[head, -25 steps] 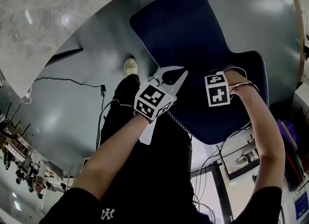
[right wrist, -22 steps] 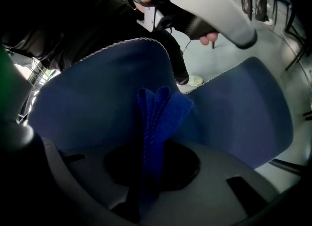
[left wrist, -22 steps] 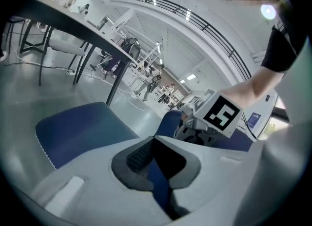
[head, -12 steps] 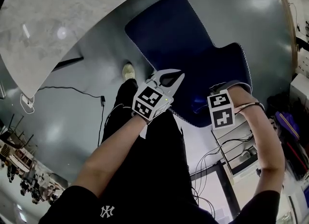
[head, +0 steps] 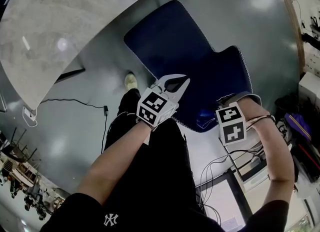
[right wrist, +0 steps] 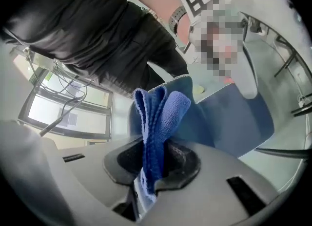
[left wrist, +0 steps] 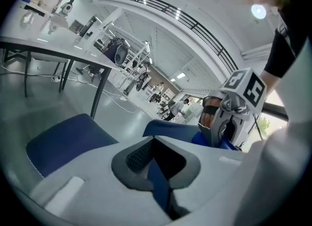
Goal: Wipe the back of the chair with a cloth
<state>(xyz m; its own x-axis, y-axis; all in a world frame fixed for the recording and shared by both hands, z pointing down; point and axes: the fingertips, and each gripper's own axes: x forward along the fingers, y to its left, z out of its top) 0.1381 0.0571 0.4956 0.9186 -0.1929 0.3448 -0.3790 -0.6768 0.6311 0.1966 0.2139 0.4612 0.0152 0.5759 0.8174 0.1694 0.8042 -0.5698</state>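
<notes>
The blue chair (head: 170,41) stands on the grey floor below me, its back (head: 225,83) nearer to me than the seat. My left gripper (head: 176,82) sits over the chair's side edge, jaws together with a thin blue strip of that edge (left wrist: 158,181) between them. My right gripper (head: 214,120) is shut on a folded blue cloth (right wrist: 158,118), which sticks out past the jaws. In the head view the cloth (head: 205,124) lies against the near edge of the chair back. The left gripper view shows the right gripper (left wrist: 229,122) just beyond the back (left wrist: 170,127).
A grey marbled table (head: 60,31) fills the upper left, its dark legs (left wrist: 100,91) beside the chair. A black cable (head: 75,101) trails over the floor. The person's shoe (head: 130,81) and black trousers stand behind the chair. A desk with cables (head: 240,168) is at lower right.
My right gripper has drawn the cloth along the chair back toward me, down to its near edge. The left gripper has stayed at the chair's side edge.
</notes>
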